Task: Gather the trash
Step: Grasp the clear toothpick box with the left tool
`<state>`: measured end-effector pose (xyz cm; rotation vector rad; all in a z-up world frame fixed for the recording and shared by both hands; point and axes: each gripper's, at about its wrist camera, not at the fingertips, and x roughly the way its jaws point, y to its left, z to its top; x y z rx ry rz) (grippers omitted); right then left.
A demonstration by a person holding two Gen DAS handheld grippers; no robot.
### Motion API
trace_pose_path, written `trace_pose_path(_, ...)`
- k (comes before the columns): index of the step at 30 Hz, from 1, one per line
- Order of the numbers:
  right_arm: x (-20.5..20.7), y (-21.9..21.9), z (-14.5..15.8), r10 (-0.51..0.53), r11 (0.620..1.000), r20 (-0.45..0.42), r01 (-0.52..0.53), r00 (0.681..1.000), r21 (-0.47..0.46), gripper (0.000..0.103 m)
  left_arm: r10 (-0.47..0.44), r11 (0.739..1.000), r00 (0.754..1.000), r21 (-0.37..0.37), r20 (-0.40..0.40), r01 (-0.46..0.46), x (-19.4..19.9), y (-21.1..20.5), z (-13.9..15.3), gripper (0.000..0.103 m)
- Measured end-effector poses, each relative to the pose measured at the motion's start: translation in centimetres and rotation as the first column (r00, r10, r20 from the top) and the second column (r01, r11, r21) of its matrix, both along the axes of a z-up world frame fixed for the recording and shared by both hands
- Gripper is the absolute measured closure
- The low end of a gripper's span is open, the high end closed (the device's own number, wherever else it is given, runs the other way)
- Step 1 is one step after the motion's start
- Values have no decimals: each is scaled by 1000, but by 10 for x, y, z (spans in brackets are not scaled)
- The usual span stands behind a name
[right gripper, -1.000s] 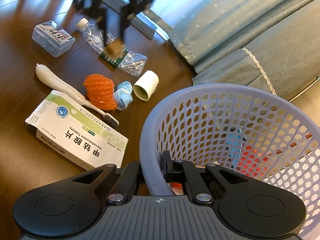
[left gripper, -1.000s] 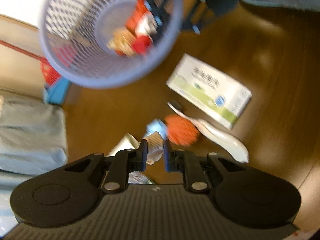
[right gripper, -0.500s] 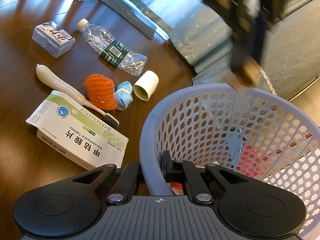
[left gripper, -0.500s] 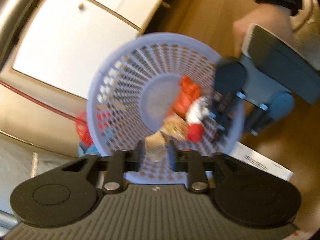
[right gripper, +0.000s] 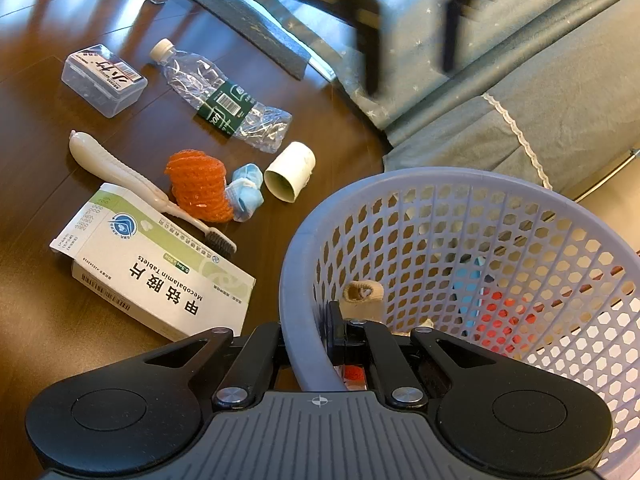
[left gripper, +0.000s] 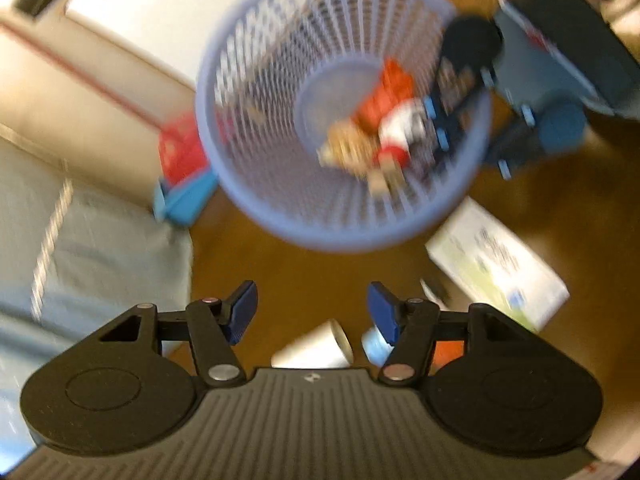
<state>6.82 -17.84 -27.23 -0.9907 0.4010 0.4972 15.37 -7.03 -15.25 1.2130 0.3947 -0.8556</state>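
Trash lies both in the lavender basket (right gripper: 460,184) and loose on the dark wooden table (right gripper: 36,320); the basket stands at the table's near right side, close to the edge where a grey-blue cloth (right gripper: 560,92) hangs past it. The right gripper (right gripper: 306,328) is clamped on the basket's rim, one finger outside the wall and one inside, the jaws drawn narrow with the plastic between them. Inside the basket, just beyond that inner finger, sits a small tan crumpled piece (right gripper: 362,296); in the left wrist view red and white scraps (left gripper: 390,120) lie on the basket floor, blurred. The left gripper (left gripper: 312,308) hangs above the table near the basket's rim, its jaws opening and already wide; nothing is between the blue pads (left gripper: 240,312).

On the table, left of the basket, a white paper cup (right gripper: 290,178) lies on its side with its mouth toward the camera; just beside it a crumpled blue wad (right gripper: 246,192) touches an orange mesh ball (right gripper: 200,188). A white toothbrush (right gripper: 132,178) runs slantwise past the ball, its bristled head resting by a green-and-white tablet box (right gripper: 156,268). Toward the far edge lie a crushed clear bottle (right gripper: 224,100) with a dark green label and, well to its left, a small clear plastic case (right gripper: 104,80); dark chair legs (right gripper: 372,28) rise blurred beyond.
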Motion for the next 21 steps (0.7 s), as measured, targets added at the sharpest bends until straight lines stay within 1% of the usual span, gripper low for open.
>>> trace_pose_path(2,0,0,0,0,1000,0,0,1000,-1,102,56,998,997,27,-48,-54,1,27,-10,46)
trace_pose_path(4,0,0,0,1,1000,0,-1,1000,-3,102,97,994,992,53,-85,-93,-5,48,-19,46)
trace_pose_path(8,0,0,-1,3,1000,0,-3,1000,-5,102,160,984,978,94,-131,-148,-17,84,-34,46)
trace_pose_path(9,0,0,-1,1,1000,0,-1,1000,-4,102,190,979,971,98,-148,-176,-20,92,-38,46)
trace_pose_path(12,0,0,-1,3,1000,0,-3,1000,-7,102,273,961,935,105,-228,-255,-23,109,-50,46)
trace_pose_path(16,0,0,-1,3,1000,0,-3,1000,-9,102,352,936,884,133,-308,-326,-23,120,-67,46)
trace_pose_path(20,-1,0,-1,4,1000,-1,-4,1000,-11,102,391,920,832,148,-394,-362,-19,125,-80,45)
trace_pose_path(21,-1,0,-1,4,1000,-1,-4,1000,-12,102,397,917,819,149,-414,-370,-18,126,-82,43)
